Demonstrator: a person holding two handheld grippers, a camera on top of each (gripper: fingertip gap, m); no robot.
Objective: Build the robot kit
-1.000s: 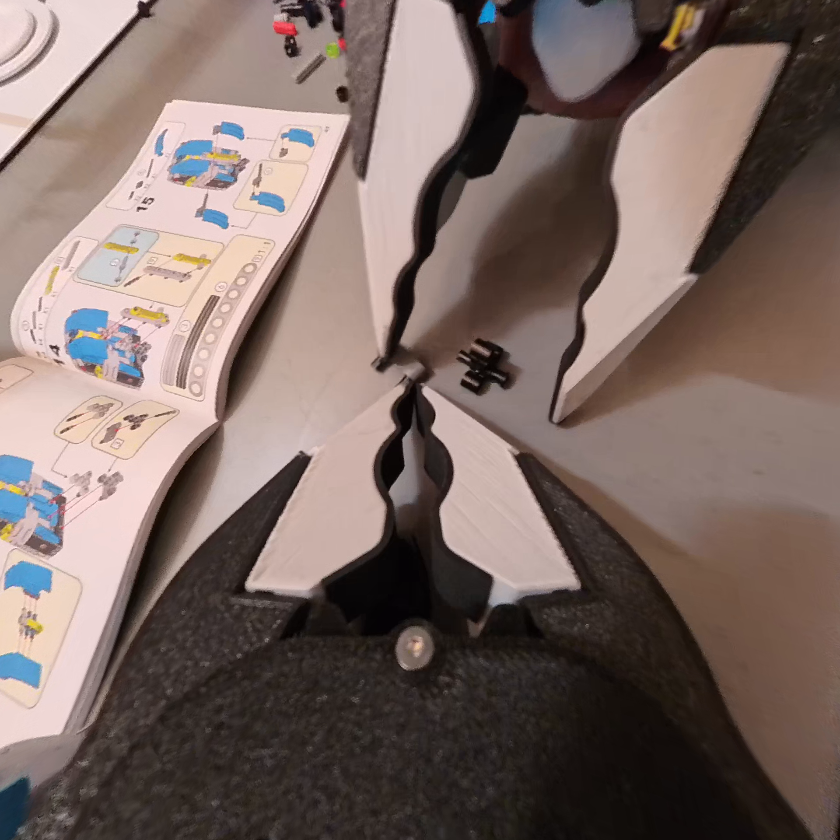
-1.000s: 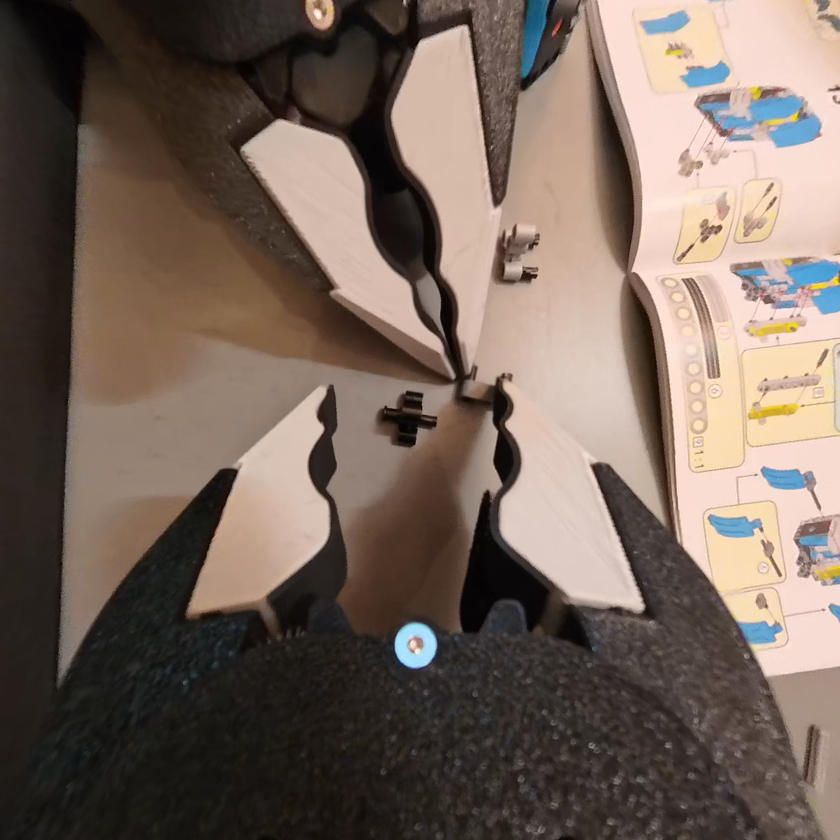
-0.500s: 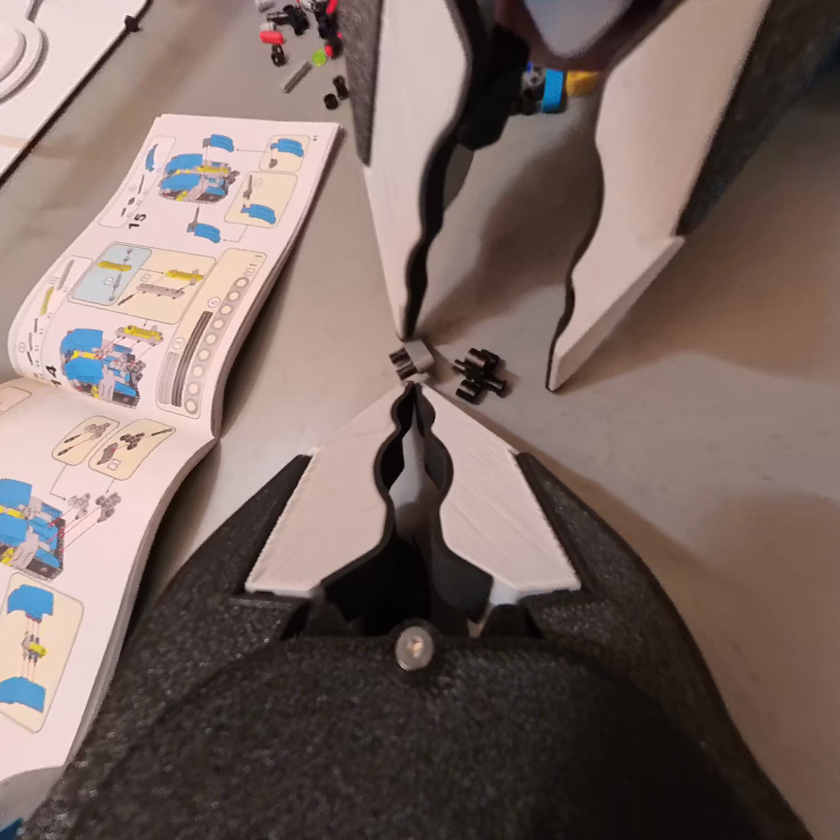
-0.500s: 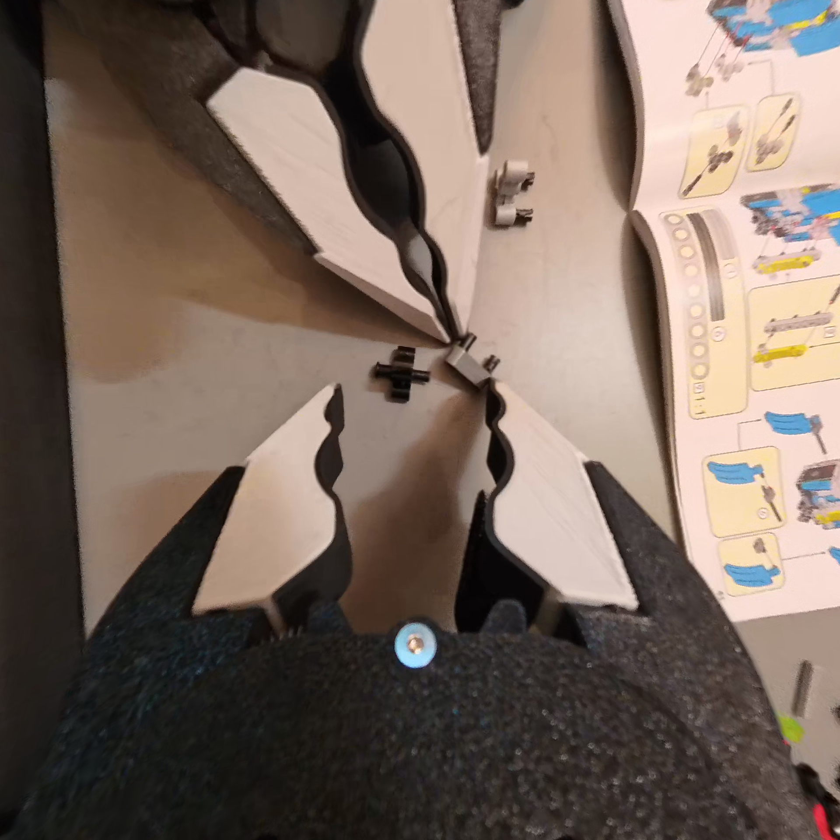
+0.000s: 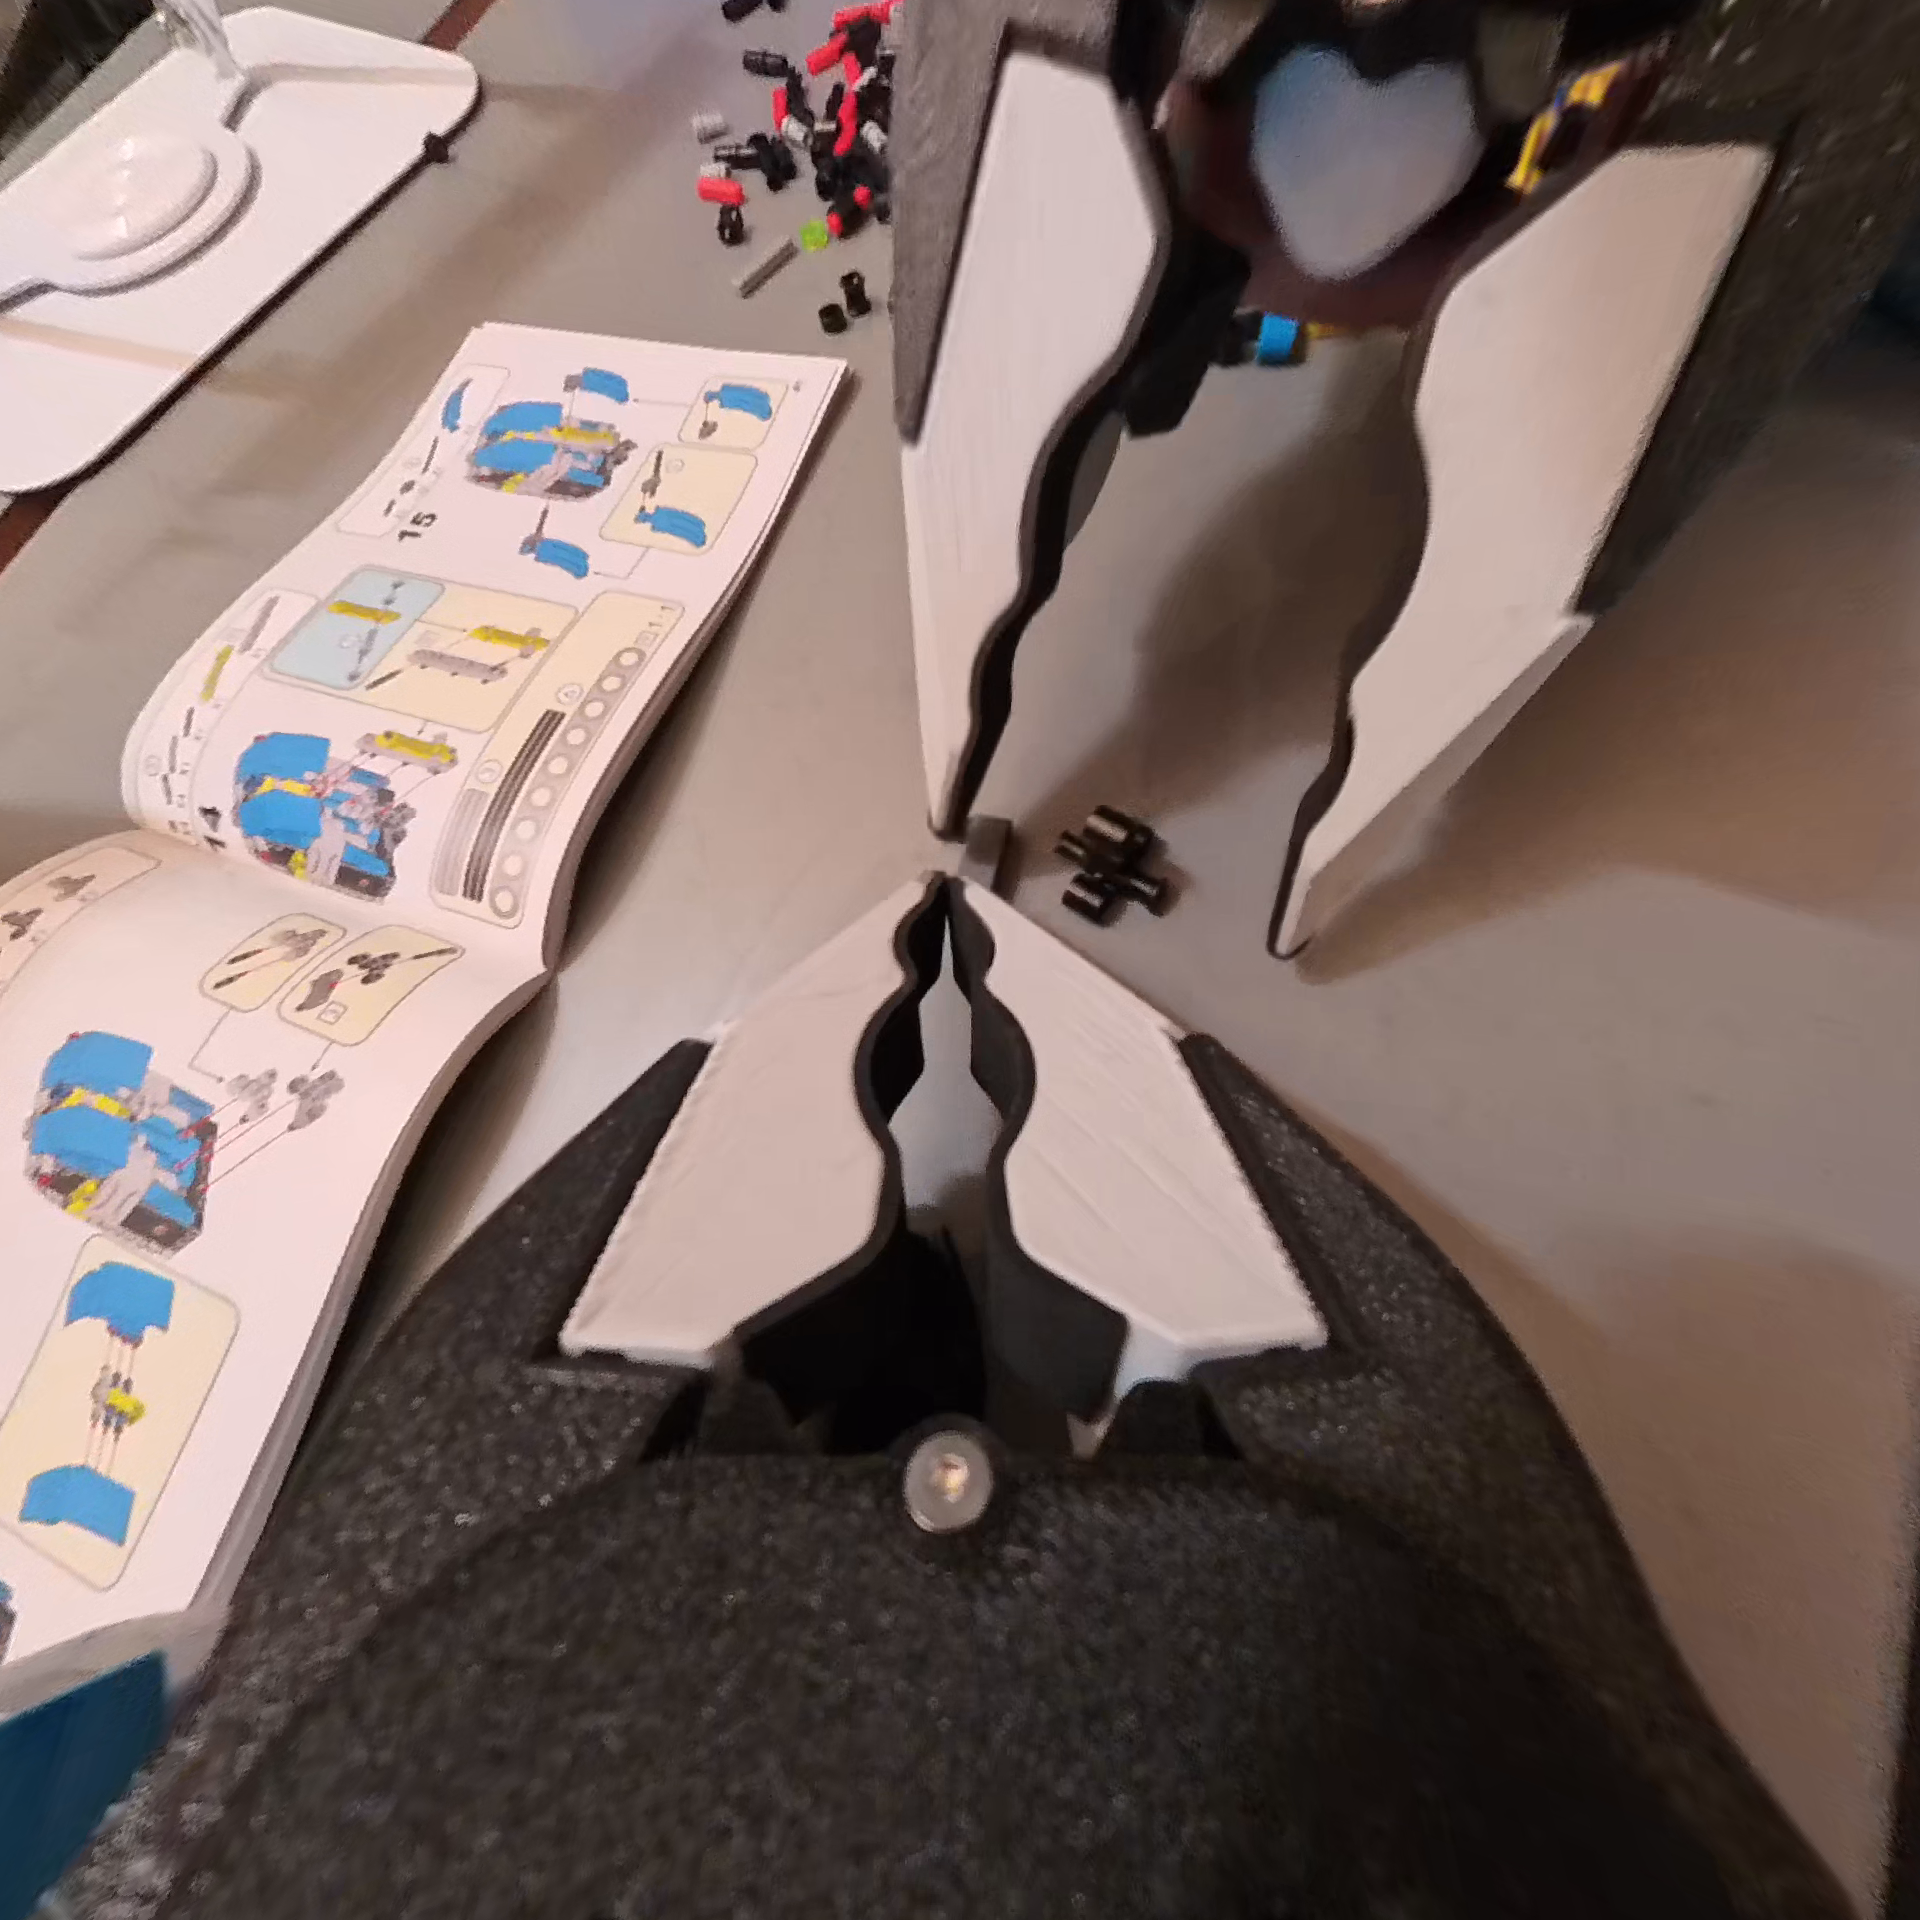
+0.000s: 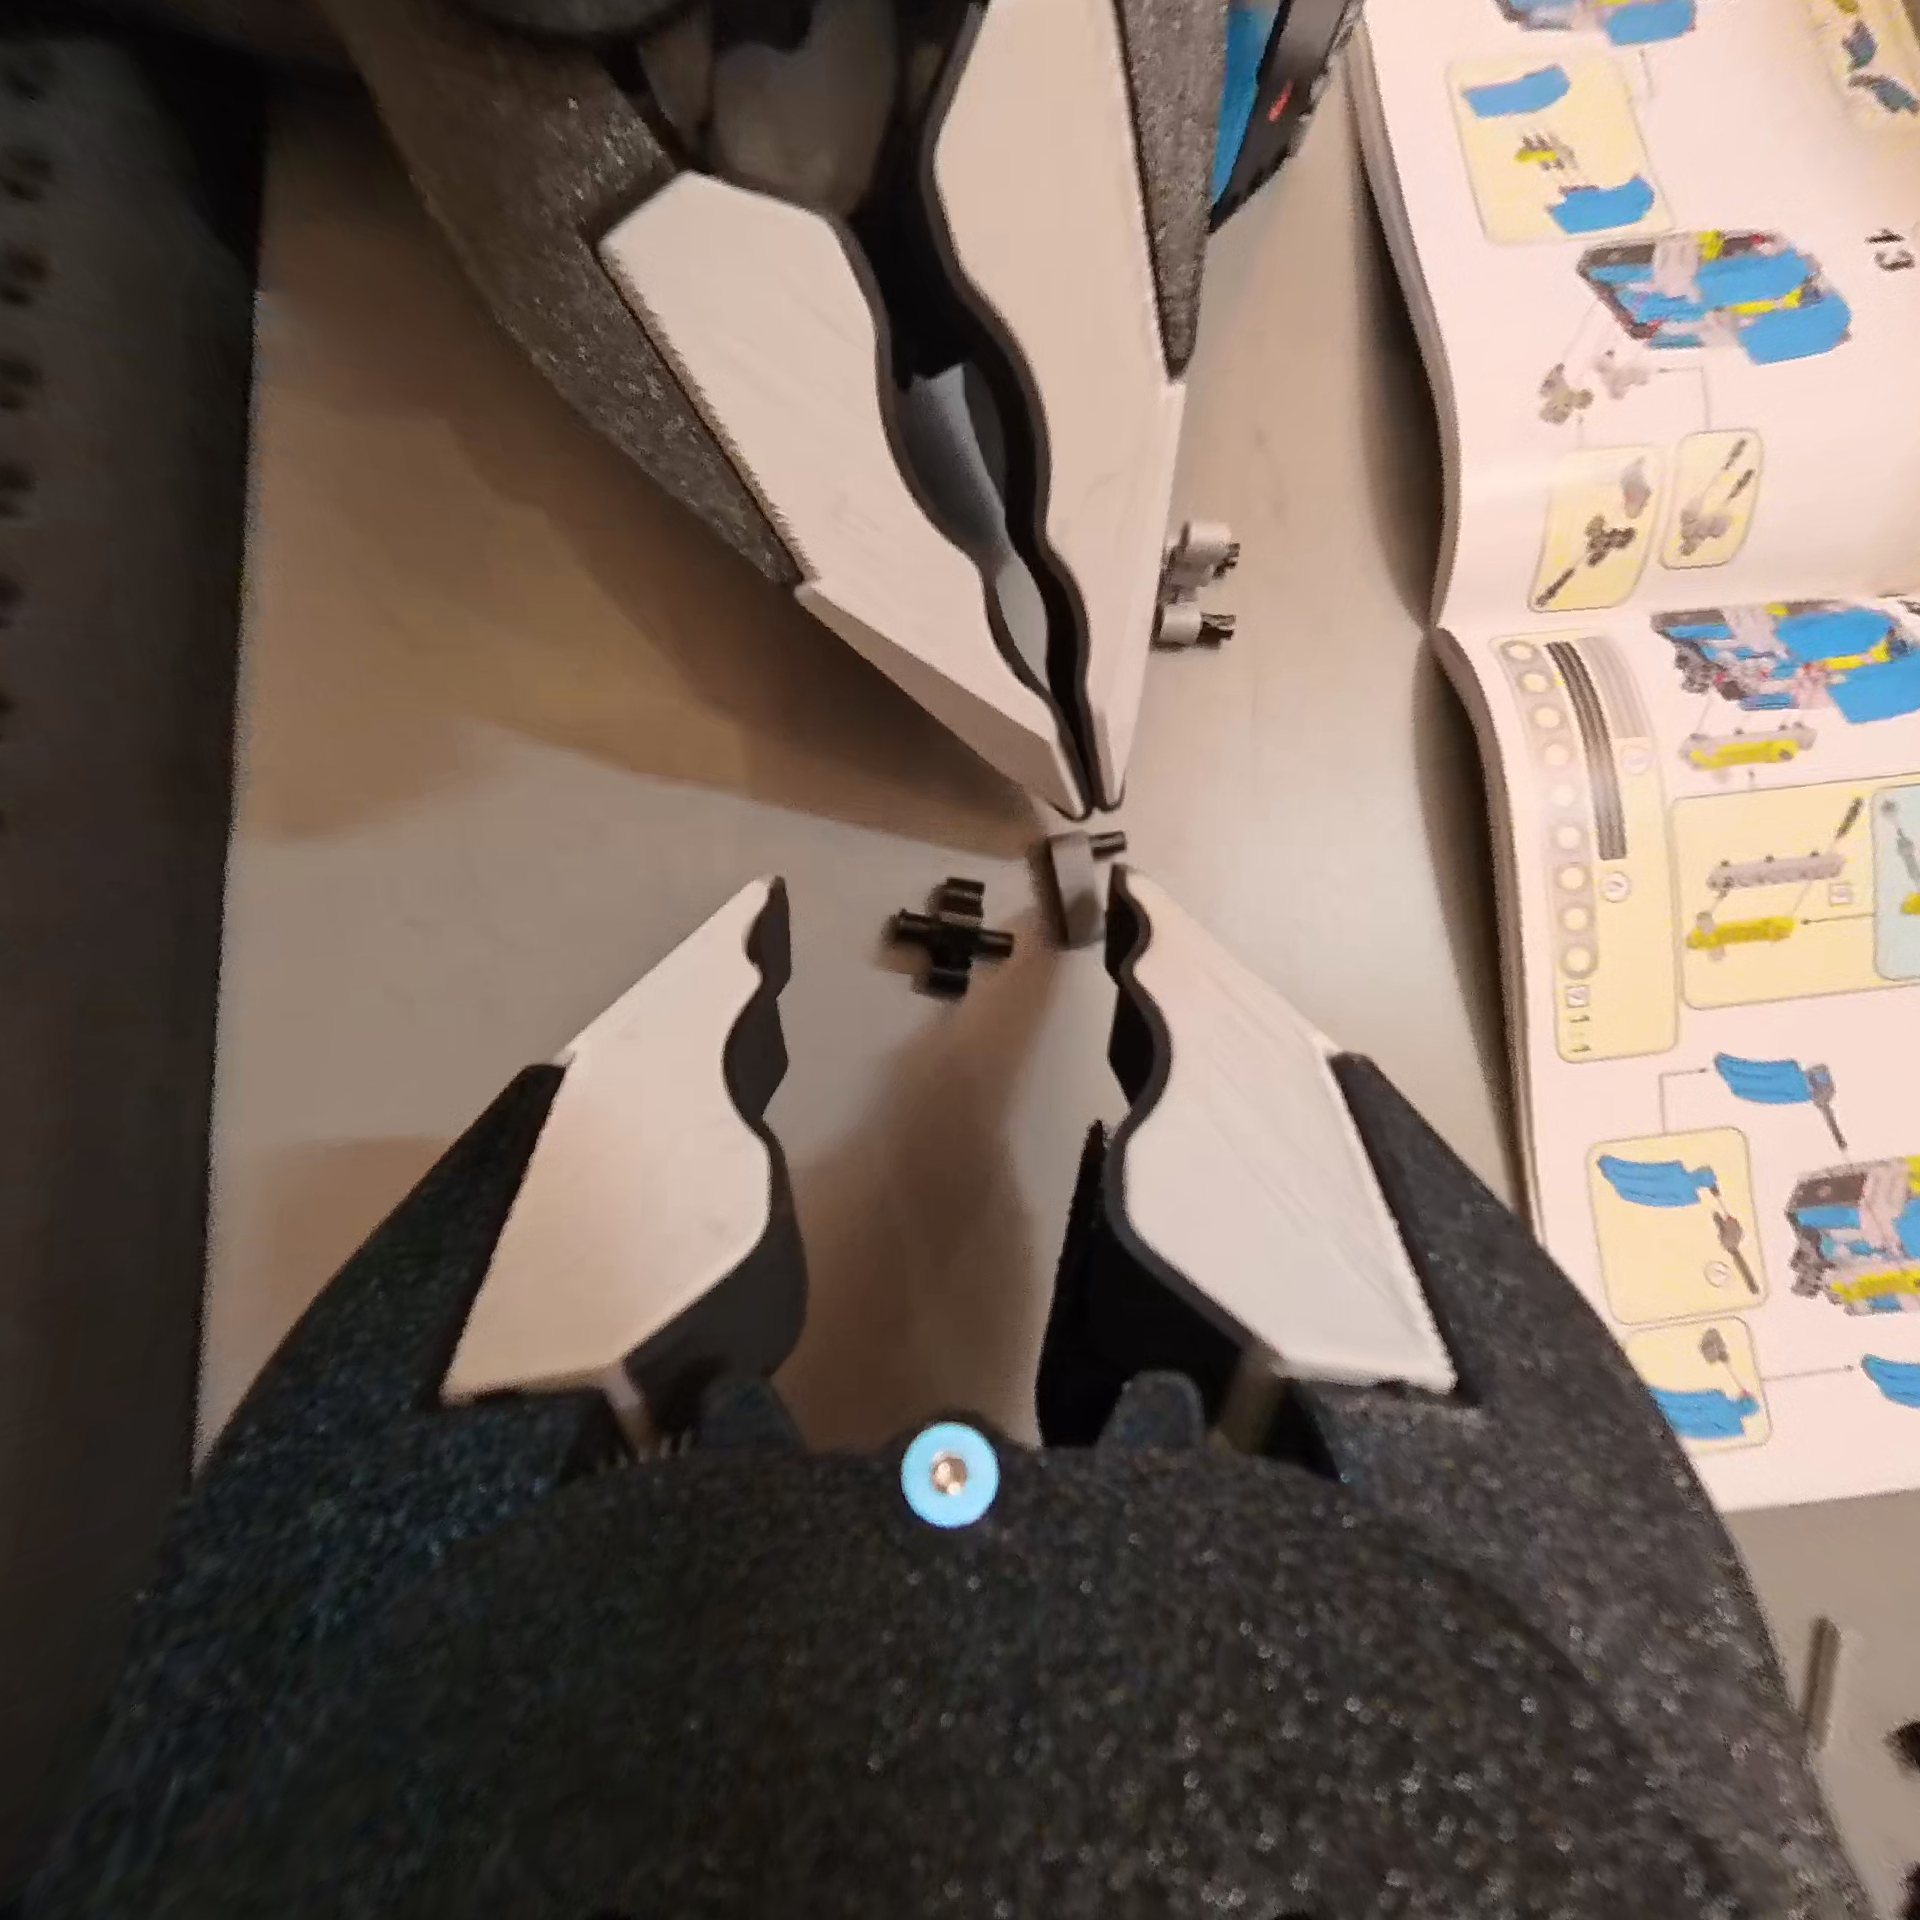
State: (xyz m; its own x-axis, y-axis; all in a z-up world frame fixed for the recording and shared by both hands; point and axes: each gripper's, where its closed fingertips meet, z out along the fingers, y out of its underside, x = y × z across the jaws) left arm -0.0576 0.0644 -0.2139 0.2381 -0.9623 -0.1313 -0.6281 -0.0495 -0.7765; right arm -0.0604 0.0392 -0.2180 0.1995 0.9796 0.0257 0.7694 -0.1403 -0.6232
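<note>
A small grey building piece [image 6: 1075, 883] lies on the grey table, against the inner side of my right gripper's right fingertip [image 6: 1127, 909]. My left gripper [image 5: 942, 885] is shut and empty, its tips right beside that grey piece [image 5: 987, 842]. My right gripper [image 6: 945, 899] is open and faces the left one tip to tip. A black cross-shaped connector [image 6: 945, 935] lies loose between the right gripper's fingers; it also shows in the left wrist view [image 5: 1112, 862]. The right gripper [image 5: 1117, 883] stands over it with its tips on the table.
An open instruction booklet [image 5: 343, 790] lies left of the left gripper and also shows in the right wrist view [image 6: 1714, 727]. A second grey piece with black pins [image 6: 1195, 587] lies near it. Loose red and black parts [image 5: 810, 125] lie far back, beside a white board [image 5: 156, 208]. Left and right tips are no more than a few centimetres apart.
The grey piece, mostly hidden at the meeting fingertips a second ago, now shows and has turned against the right fingertip. Both grippers shifted slightly. The left stays shut, the right open.
</note>
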